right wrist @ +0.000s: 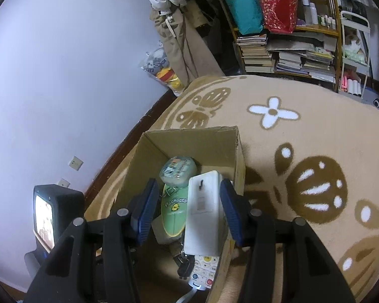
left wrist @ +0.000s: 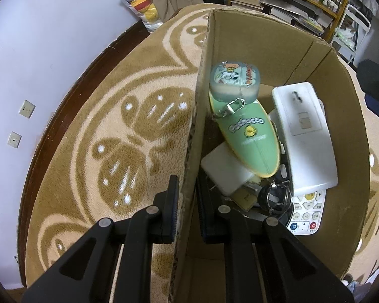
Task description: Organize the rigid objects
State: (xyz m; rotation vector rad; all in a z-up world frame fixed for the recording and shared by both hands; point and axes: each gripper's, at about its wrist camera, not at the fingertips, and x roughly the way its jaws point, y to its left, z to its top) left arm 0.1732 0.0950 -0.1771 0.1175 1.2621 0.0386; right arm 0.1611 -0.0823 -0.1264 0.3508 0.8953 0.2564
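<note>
An open cardboard box (left wrist: 315,50) stands on a beige patterned rug (left wrist: 128,131). My left gripper (left wrist: 188,202) is shut on the box's left wall, one finger outside and one inside. In the box lie a green oval case (left wrist: 247,136), a small cartoon-printed case (left wrist: 233,82) on top of it, a white oblong device (left wrist: 305,136), a white remote (left wrist: 305,214), a white block (left wrist: 224,169) and a key ring (left wrist: 275,197). My right gripper (right wrist: 188,212) hovers open above the box (right wrist: 189,139), over the white device (right wrist: 204,214) and green case (right wrist: 173,212), holding nothing.
The box sits near a lilac wall (right wrist: 63,63) with a dark skirting board and sockets (left wrist: 26,108). A bagged plush toy (right wrist: 164,73), hanging clothes and a crowded bookshelf (right wrist: 285,50) stand at the rug's far edge. A black unit with a lit screen (right wrist: 48,214) shows left of the box.
</note>
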